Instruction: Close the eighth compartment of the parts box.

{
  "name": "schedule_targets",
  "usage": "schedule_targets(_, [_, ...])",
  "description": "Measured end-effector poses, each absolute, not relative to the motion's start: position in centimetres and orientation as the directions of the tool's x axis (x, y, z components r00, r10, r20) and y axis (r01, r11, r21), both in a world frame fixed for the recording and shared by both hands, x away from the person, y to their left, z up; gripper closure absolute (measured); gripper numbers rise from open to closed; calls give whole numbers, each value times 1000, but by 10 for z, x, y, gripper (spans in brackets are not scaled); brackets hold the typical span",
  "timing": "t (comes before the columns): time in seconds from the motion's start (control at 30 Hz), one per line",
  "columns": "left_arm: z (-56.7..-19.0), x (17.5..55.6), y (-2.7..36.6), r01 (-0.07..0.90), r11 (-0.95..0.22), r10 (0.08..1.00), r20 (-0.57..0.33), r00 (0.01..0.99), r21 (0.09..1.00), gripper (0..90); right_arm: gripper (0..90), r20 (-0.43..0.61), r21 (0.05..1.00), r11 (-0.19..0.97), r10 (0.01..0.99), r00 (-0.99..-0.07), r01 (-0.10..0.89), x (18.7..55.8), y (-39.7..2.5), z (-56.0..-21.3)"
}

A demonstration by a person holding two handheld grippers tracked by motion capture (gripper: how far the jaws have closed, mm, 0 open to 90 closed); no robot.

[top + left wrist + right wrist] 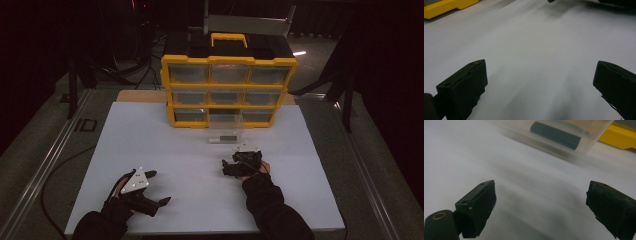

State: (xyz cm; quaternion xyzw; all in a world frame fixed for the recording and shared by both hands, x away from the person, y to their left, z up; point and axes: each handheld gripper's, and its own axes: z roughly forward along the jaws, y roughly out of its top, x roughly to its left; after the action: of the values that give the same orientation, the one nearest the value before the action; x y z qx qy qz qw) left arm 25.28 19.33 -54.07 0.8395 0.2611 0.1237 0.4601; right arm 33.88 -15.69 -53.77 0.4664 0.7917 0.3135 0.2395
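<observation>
Fingers gape empty on both grippers; clear drawer [556, 137] holds a blurred dark object [555, 135]

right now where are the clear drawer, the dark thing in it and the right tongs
clear drawer [225, 131], high view, front wall
dark thing [555, 135], right gripper view, its long side
right tongs [541, 202], right gripper view, gap midway between tips

Place: a dim lab or workshop recording bench.
Work surface: a white board [165, 150] laid over a wooden table [142, 96], spreading under and ahead of both pairs of jaws.
Storage: a yellow parts organiser [228, 90] with clear drawers, well beyond the jaws.
Surroundings: metal rails [47, 165], loose cables [131, 70] and dark stands [73, 75] around the table.
</observation>
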Motion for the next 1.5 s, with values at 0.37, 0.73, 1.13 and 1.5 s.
schedule_targets(0.37, [-541,253,193,325,-440,552,-33,833,837,0,137,-100,720,367,895,-435,589,352,-157,-536])
schedule_targets(0.73, [-541,253,194,325,-440,551,-34,834,837,0,219,-103,708,357,906,-411,609,362,-151,-536])
schedule_targets(1.13, [-541,253,193,326,-441,550,-35,834,836,0,442,-102,702,354,908,-405,618,367,-151,-537])
schedule_targets(1.5, [-541,253,193,324,-445,549,-32,835,835,0,685,-110,713,376,893,-436,592,365,-152,-534])
